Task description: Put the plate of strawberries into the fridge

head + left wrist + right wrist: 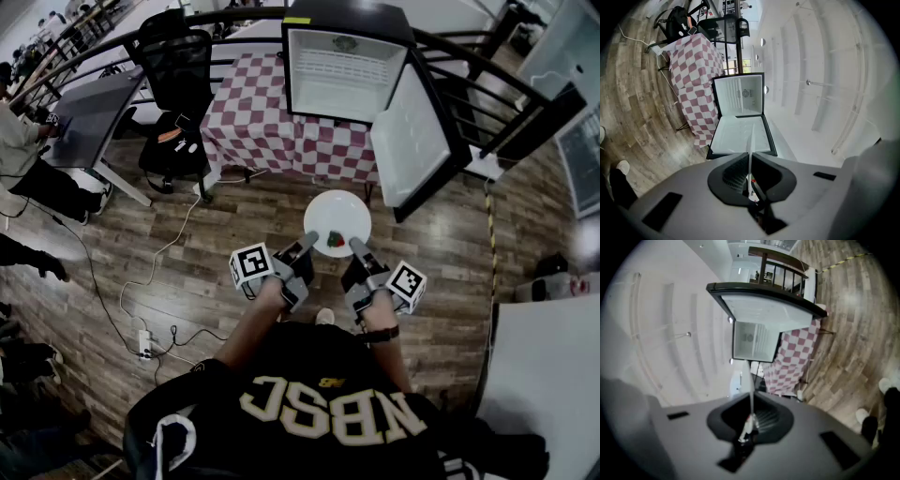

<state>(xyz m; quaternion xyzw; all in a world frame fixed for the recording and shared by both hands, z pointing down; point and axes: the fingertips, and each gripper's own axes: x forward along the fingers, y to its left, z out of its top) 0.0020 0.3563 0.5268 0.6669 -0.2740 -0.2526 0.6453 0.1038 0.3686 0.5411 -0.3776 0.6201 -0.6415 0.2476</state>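
One white plate (pixel 339 211) was up in the air, pinched by both grippers at once. The left gripper (pixel 308 242) had its jaws shut tight on the plate's thin rim, on the left of the near edge. The right gripper (pixel 355 247) had its jaws shut on the rim too, on the right of that edge. A few strawberries (pixel 336 240) lay on the plate just past the jaw tips, between the two grippers (too small to count).

The plate looked hard and stiff, so I think it would not bend. It also looked smooth, so the rim could slip out of the pads, and it would likely break if it fell on the wood floor (pixel 216 225) below the jaws. It was probably light. The strawberries were soft and round, and I think they could roll off if the plate tipped, so it had to be kept flat. The rim, one gripper on each side, seemed the best place to hold.

Straight ahead of the jaws, well apart from them, stood the fridge (pixel 342 70) on a checked cloth (pixel 248 112). Its door (pixel 412 131) was swung open to the right.
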